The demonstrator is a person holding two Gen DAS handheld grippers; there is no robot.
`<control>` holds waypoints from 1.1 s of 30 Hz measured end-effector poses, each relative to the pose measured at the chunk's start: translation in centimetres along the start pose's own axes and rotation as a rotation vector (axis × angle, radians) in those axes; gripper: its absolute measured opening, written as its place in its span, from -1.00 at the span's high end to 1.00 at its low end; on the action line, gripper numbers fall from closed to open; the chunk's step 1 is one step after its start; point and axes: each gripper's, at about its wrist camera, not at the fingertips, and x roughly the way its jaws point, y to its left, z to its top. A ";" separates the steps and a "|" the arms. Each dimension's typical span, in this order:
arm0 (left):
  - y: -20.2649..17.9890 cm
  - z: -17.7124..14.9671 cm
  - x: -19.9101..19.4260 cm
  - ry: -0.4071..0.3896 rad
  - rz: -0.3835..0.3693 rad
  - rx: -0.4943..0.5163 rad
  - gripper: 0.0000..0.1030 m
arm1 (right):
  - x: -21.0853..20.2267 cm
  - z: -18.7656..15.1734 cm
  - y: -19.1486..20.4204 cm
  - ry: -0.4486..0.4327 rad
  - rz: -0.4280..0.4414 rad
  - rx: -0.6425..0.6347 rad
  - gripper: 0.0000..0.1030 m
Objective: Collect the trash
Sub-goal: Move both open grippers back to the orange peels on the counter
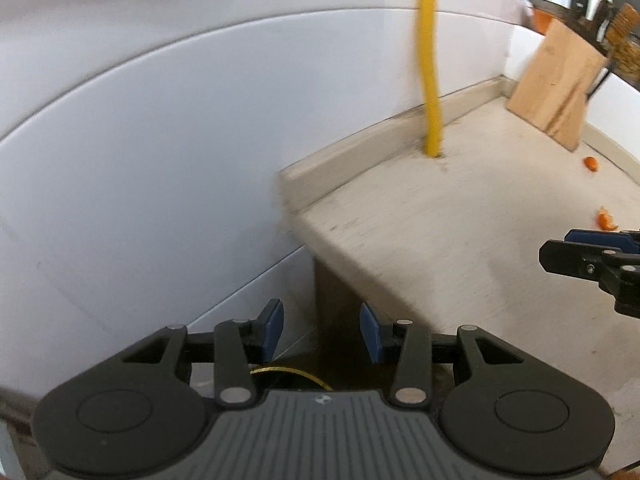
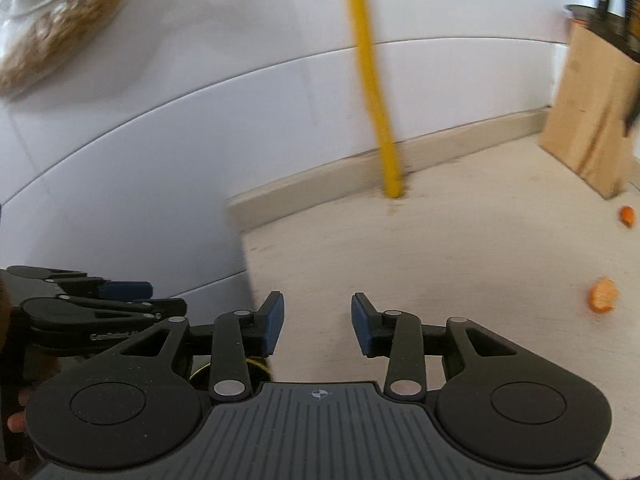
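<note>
Two orange peel pieces lie on the beige counter (image 2: 440, 248). The nearer peel (image 2: 602, 301) is right of my right gripper (image 2: 317, 322), which is open and empty above the counter's left part. The farther peel (image 2: 627, 216) lies near the wooden board. In the left wrist view the same peels show at the far right, the nearer peel (image 1: 606, 219) and the farther peel (image 1: 591, 163). My left gripper (image 1: 321, 332) is open and empty, hovering off the counter's left end. The right gripper shows there at the right edge (image 1: 560, 250).
A yellow pipe (image 2: 376, 92) rises from the counter at the white tiled wall. A wooden cutting board (image 2: 592, 120) leans at the back right with dark utensils behind it. A jar of brown food (image 2: 60, 36) sits up left. The counter's left end (image 1: 308, 240) drops off.
</note>
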 end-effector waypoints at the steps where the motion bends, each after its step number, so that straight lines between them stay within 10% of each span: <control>1: -0.6 0.4 0.1 -0.003 -0.006 0.017 0.29 | -0.2 0.0 -0.4 -0.007 -0.010 0.009 0.08; 33: -17.6 9.4 6.0 -0.019 -0.172 0.355 0.09 | -3.1 -0.5 -16.7 -0.066 -0.305 0.268 -0.28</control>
